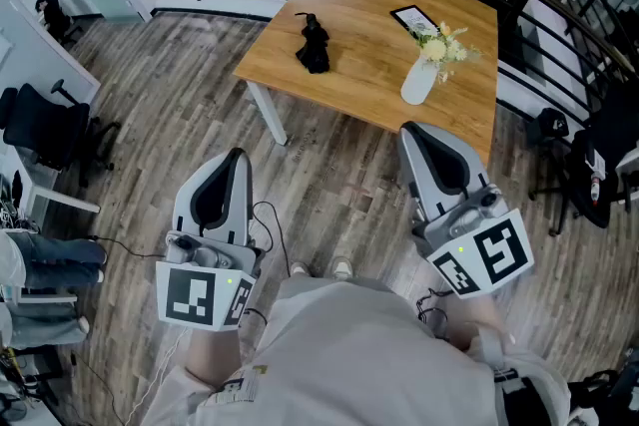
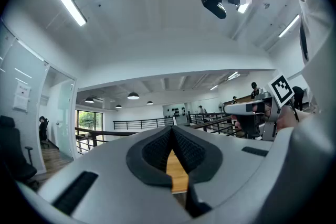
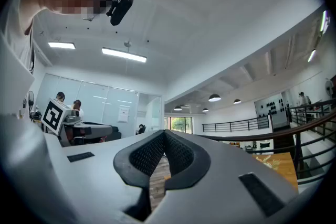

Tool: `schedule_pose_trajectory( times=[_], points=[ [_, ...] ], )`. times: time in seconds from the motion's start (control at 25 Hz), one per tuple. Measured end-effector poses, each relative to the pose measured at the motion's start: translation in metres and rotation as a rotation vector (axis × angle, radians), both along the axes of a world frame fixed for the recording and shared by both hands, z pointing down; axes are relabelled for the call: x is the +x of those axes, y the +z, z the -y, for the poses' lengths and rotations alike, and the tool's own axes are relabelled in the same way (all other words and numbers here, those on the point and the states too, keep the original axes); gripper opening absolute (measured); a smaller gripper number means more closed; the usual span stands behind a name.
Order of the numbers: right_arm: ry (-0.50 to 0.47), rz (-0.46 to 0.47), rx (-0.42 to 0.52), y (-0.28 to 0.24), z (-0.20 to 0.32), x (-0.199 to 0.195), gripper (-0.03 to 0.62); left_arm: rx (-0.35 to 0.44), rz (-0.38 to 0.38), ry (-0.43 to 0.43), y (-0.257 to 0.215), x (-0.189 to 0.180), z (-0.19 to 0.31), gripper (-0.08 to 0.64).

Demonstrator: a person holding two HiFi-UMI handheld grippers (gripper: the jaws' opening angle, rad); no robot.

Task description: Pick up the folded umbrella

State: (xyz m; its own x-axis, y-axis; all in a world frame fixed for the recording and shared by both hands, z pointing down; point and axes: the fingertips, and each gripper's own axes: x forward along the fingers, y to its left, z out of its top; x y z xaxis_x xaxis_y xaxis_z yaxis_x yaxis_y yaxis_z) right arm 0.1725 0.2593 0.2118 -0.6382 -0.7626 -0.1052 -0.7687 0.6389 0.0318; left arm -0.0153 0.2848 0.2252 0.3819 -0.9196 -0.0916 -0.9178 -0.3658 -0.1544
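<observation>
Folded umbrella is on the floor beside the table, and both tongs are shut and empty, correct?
Not quite. The head view shows the folded umbrella lying up on the wooden table instead. The left tongs and right tongs are indeed shut and empty.

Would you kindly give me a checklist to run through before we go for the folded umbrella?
1. Folded umbrella in sight: ok, lying on the table.
2. Room around it: ok, the vase stands well apart.
3. Left gripper and right gripper empty: ok.
4. Jaws open for a grasp: not ok, both pairs are together.
5. Grippers at the table: not ok, both are over the floor, short of it.
</observation>
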Motion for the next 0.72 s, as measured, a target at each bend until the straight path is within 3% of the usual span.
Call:
schedule_pose_trajectory(
  times=[0.56,0.68,0.72],
  points=[
    [-0.043,-0.002,-0.001,0.002,0.001,0.005,0.028,-0.010,-0.001,0.022,0.000,0.016,0.004,0.017],
    [-0.085,0.104,0.029,-0.010,-0.005,0.009,0.036,-0.013,-0.002,0.027,0.001,0.021,0.007,0.015],
    [-0.097,0.138,0.036,-0.015,-0.006,0.011,0.086,-0.014,-0.003,0.029,0.001,0.022,0.008,0.015]
  ],
)
